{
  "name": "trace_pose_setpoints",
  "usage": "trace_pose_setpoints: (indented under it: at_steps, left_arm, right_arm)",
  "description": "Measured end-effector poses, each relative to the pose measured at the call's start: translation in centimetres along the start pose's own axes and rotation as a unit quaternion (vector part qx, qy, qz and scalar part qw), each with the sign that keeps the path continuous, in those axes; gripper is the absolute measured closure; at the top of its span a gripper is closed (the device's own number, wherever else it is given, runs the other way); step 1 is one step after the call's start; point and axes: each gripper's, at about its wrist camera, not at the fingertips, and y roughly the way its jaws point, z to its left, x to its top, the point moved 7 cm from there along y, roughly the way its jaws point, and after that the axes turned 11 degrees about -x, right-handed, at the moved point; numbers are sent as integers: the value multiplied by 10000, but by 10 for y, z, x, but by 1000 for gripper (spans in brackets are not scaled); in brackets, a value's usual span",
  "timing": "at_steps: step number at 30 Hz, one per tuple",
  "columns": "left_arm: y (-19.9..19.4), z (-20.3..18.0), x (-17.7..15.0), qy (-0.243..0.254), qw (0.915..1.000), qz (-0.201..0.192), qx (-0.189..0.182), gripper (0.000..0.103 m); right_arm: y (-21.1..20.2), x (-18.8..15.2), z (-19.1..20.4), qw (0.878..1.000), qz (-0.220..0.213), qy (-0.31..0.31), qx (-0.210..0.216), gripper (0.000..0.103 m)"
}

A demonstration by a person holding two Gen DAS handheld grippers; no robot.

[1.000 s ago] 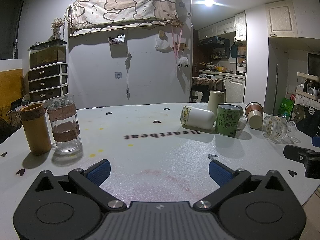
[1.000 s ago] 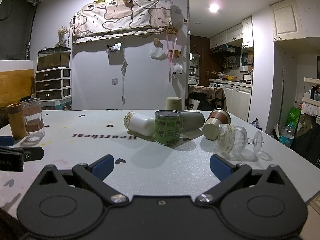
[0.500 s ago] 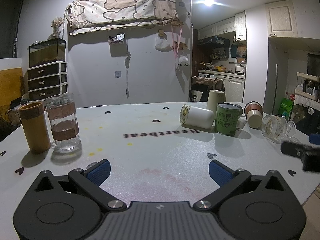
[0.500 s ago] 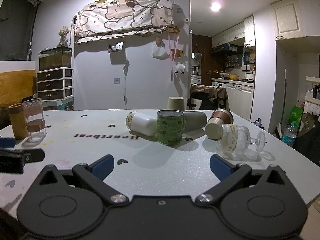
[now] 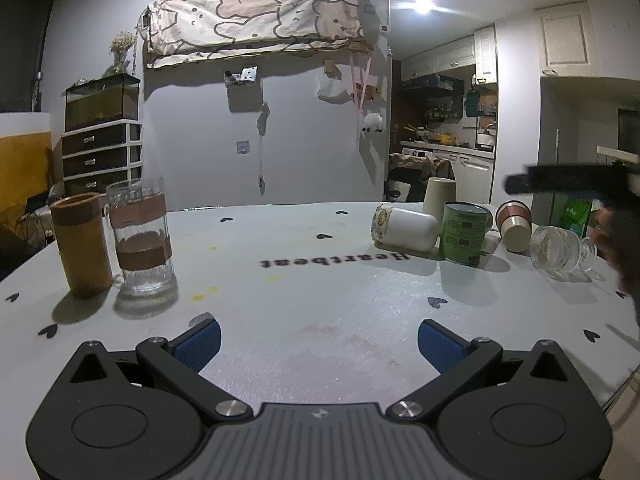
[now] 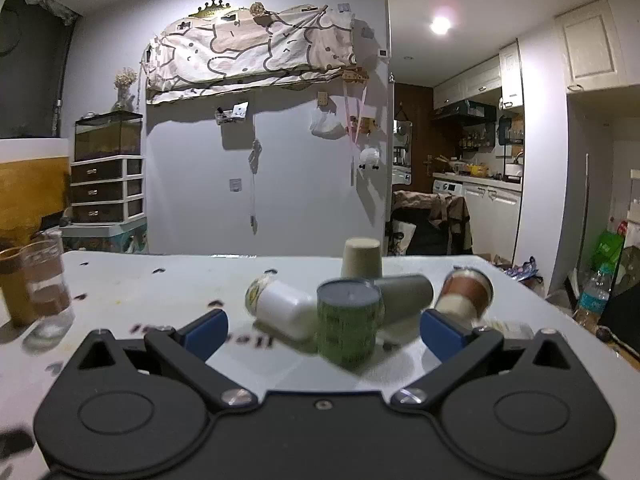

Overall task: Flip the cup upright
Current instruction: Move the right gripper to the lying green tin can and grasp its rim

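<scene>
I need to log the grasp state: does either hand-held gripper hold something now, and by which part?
Nothing is held. The left hand-held gripper and the right hand-held gripper are both open, with nothing between their blue pads.

table (image 5: pixel 320 280): white, scattered small black hearts, black "Heartbeat" lettering, faint pink and yellow stains
left gripper (image 5: pixel 319 338): black body, blue ribbed finger pads
green can (image 5: pixel 464 234): green label, dark print
white cup (image 5: pixel 406 227): white, patterned yellowish rim band
brown-banded cup (image 5: pixel 514 224): copper-brown over cream
glass tumbler (image 5: pixel 141 236): clear, two brown bands
bamboo-coloured cylinder (image 5: pixel 82 246): tan brown
beige cup (image 6: pixel 361 258): plain beige
grey cup (image 6: pixel 406 292): grey
</scene>
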Motion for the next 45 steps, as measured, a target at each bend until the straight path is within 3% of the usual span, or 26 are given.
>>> trace_pose_setpoints:
  at_steps: [4, 9, 18, 21, 23, 27, 33, 39, 45]
  left_arm:
    - [-1, 7, -4, -63, 10000, 16, 18, 0]
    - [-4, 18, -11, -102, 9998, 27, 157, 0]
    - [-5, 28, -16, -37, 9991, 161, 381, 0]
    - [-6, 31, -17, -38, 9989, 200, 413, 0]
    - [-6, 33, -17, -54, 9989, 213, 406, 0]
    - [-7, 32, -17, -64, 9991, 206, 356, 0]
    - [-7, 32, -16, -127, 9993, 174, 302, 0]
    - [-4, 25, -16, -120, 9997, 186, 125, 0]
    - [0, 16, -19, -74, 9997, 191, -124, 0]
  right_arm:
    - [41, 21, 11, 9987, 175, -278, -387, 0]
    - [96, 30, 14, 9963, 637, -201, -537, 0]
    - [179, 6, 10, 9824, 1581, 211, -973, 0]
    - [188, -2, 8, 9805, 1692, 272, -962, 0]
    - [191, -3, 9, 9826, 1654, 338, -777, 1]
    - [189, -6, 16, 9829, 1748, 274, -501, 29]
    - [156, -10, 32, 9860, 1658, -4, -205, 29]
    - [86, -21, 72, 9859, 1445, -293, 790, 29]
    - [16, -27, 126, 9654, 1428, -411, 2141, 29]
